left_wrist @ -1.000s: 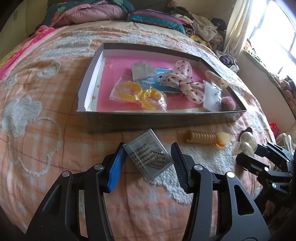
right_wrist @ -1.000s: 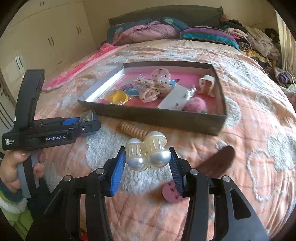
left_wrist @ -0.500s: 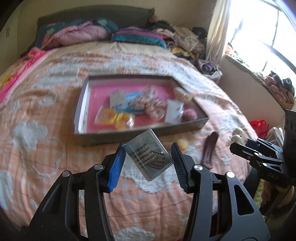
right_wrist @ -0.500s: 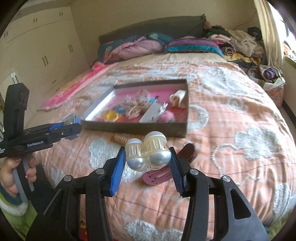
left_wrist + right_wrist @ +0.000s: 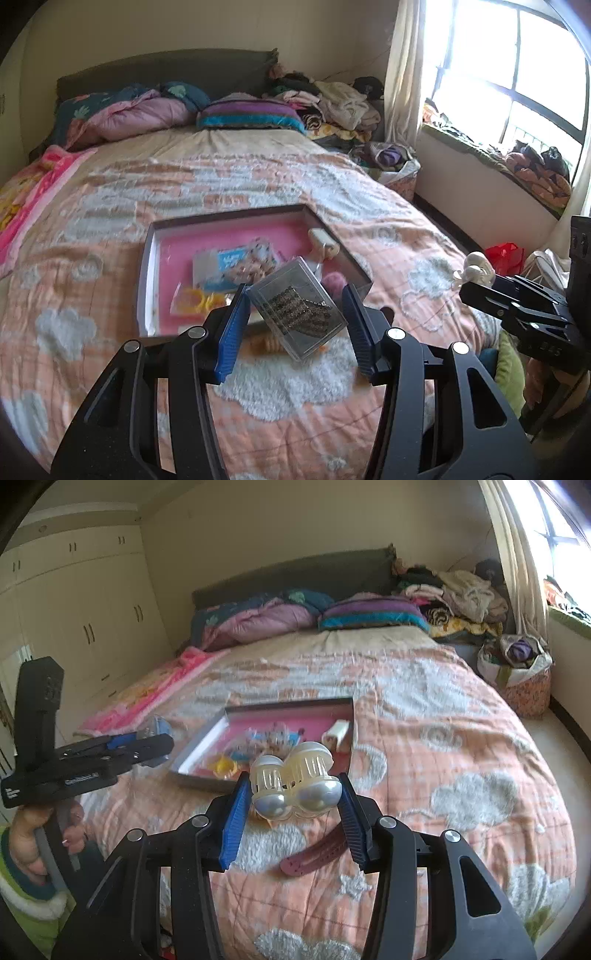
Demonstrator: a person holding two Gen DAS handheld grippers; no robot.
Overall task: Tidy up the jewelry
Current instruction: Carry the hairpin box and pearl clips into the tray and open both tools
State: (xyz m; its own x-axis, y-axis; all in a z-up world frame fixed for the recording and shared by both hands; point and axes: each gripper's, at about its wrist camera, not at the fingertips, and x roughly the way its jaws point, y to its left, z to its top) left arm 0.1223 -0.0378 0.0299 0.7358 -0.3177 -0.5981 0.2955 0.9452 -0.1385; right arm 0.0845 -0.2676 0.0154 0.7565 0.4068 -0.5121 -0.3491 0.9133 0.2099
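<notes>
Both grippers are rising away from the tray (image 5: pixel 146 273), which is shrinking in view.

Left gripper (image 5: pixel 293 323) is clamping the clear case (image 5: pixel 297 314), right gripper (image 5: pixel 291 801) is pinching the pearl clip (image 5: pixel 295 784), both aloft over the peach bedspread (image 5: pixel 461 746). Lowering each level onto the pink tray floor looks wisest; pillows (image 5: pixel 251 114) and a window (image 5: pixel 517 74) are framing the bedroom.

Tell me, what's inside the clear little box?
Inside the clear box held by the left gripper, rows of small dark sparkly pieces show. What exactly they are is too small to tell.
</notes>
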